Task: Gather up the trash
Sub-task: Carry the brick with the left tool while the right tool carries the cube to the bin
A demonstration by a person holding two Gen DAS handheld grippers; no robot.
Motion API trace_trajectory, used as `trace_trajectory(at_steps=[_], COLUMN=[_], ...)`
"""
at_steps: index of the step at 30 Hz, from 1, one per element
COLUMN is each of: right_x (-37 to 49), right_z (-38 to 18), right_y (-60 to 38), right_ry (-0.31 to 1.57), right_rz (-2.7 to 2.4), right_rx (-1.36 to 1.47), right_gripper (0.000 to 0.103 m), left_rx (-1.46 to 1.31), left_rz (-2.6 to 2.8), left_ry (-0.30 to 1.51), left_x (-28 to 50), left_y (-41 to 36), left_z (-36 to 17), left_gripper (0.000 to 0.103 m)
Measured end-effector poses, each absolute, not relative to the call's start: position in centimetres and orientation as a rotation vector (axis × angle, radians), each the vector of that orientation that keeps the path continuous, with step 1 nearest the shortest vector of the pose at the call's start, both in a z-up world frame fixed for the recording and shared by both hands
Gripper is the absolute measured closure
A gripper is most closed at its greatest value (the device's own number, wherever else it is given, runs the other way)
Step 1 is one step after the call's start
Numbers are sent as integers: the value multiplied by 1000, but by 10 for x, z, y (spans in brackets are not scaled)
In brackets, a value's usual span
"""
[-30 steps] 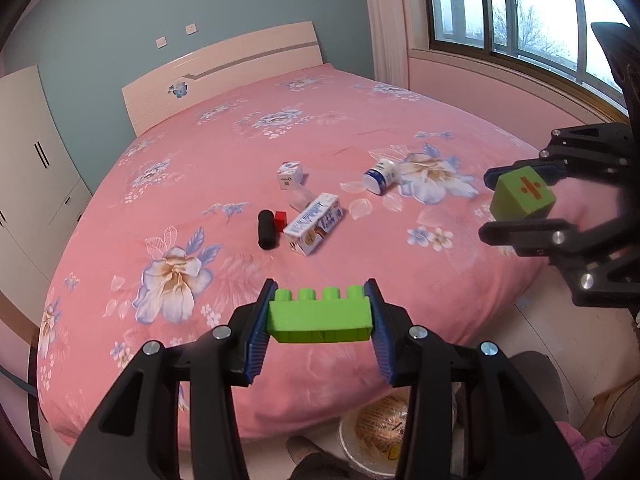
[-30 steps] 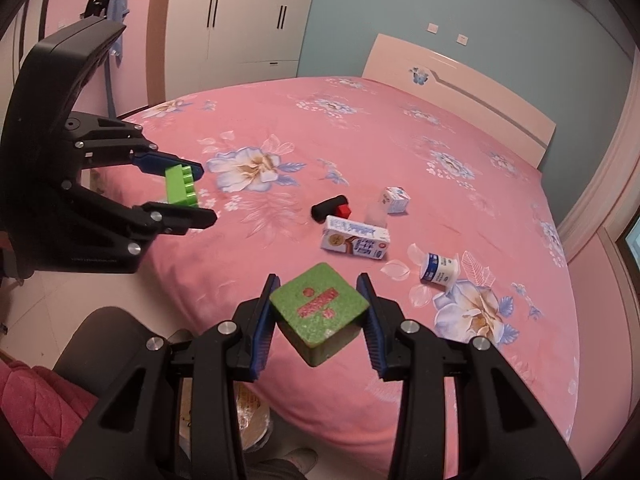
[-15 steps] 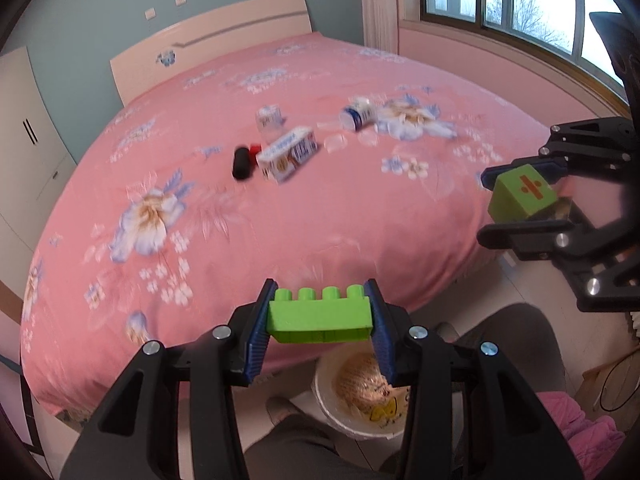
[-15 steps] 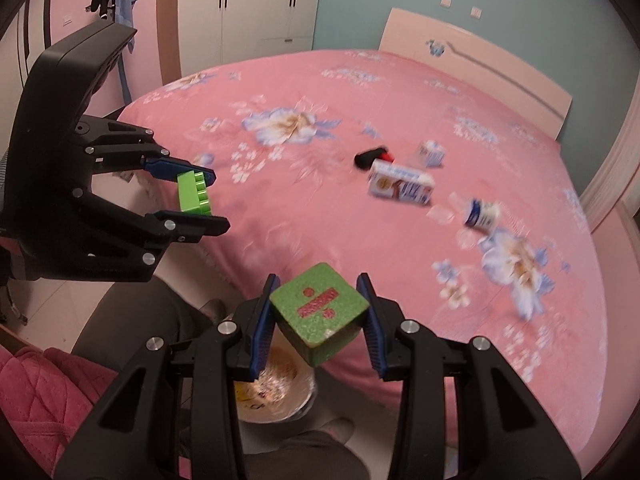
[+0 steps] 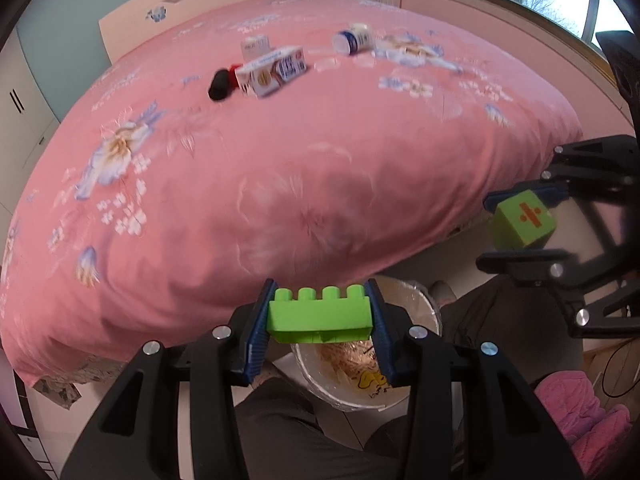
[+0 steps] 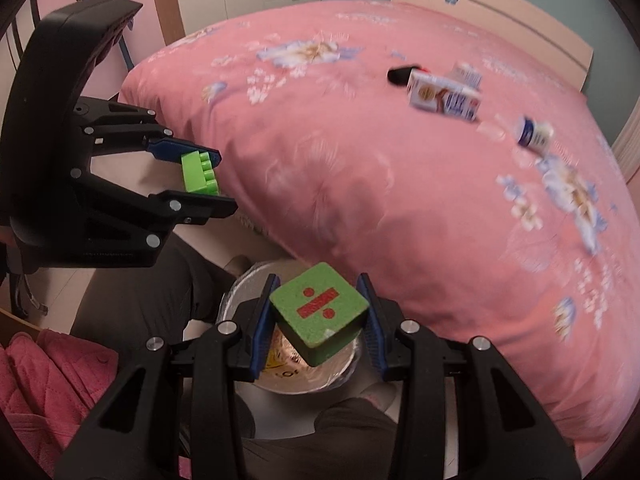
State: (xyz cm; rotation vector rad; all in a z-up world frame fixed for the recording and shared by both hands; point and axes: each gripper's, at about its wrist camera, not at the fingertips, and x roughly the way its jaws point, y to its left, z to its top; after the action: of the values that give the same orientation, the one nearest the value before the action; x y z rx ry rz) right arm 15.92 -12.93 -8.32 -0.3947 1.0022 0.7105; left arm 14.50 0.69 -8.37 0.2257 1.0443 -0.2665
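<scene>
Studded brick [image 5: 320, 314] (foam cube [image 6: 319, 312]) tong-gripped

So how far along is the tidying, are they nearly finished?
About midway, I'd guess. The white bin on the floor already holds some wrappers. In hand: the left gripper clamps a green toy brick and the right gripper a green foam cube, both above the bin, not yet dropped. Left on the bed: a carton, a small box, a bottle and a black-and-red item.

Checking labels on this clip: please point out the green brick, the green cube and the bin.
green brick [image 5: 320, 314], left wrist view, front face.
green cube [image 6: 318, 300], right wrist view, top face.
bin [image 5: 434, 312], left wrist view, rim.
</scene>
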Motion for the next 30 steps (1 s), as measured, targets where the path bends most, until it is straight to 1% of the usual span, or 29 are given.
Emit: trace_trajectory(at_steps=[18,30], right_x=[165,168], right_z=[-205,-283], right_y=[-116,-100], right_ry=[1235,1403], right_rz=[713,691], right_rx=[-388,-372], right_gripper=[63,62], left_rx=[195,236], left_rz=[-268,-284], left_ry=[1227,1365], left_x=[152,153], left_y=[5,-6], left_z=[-194,-270], left_gripper=[57,57])
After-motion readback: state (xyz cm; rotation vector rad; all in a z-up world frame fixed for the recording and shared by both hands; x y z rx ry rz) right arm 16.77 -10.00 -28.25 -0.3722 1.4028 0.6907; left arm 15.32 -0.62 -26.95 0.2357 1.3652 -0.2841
